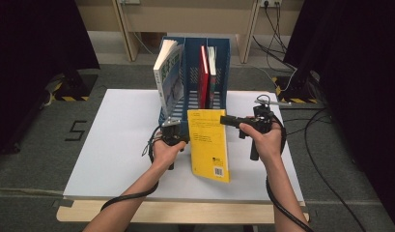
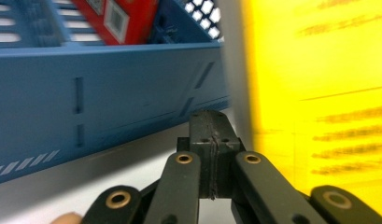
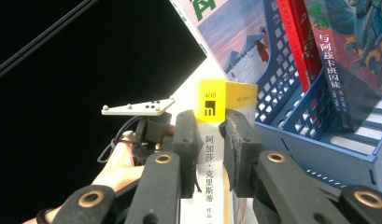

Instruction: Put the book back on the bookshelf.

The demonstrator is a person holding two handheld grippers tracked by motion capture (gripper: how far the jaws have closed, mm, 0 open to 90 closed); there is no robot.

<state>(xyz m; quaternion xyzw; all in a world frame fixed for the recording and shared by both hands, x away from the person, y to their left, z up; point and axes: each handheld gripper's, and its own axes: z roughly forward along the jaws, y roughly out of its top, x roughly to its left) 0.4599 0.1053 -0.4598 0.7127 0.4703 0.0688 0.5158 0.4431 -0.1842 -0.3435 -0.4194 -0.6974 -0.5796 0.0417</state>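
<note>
A yellow book (image 1: 209, 144) is stood upright near the blue file rack (image 1: 219, 77), clamped at its spine by the right gripper (image 3: 209, 140) for slotting in; the left gripper (image 2: 213, 140), closed and empty, is held beside it.

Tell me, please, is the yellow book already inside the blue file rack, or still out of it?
Still out: the yellow book stands on the table before the blue file rack, its spine clamped by the right gripper.

The blue file rack (image 1: 219, 72) blocked the far side. The yellow book (image 1: 209, 145) stood between both grippers, leaving bare white surface (image 1: 113, 145) free to its left and near edge.
</note>
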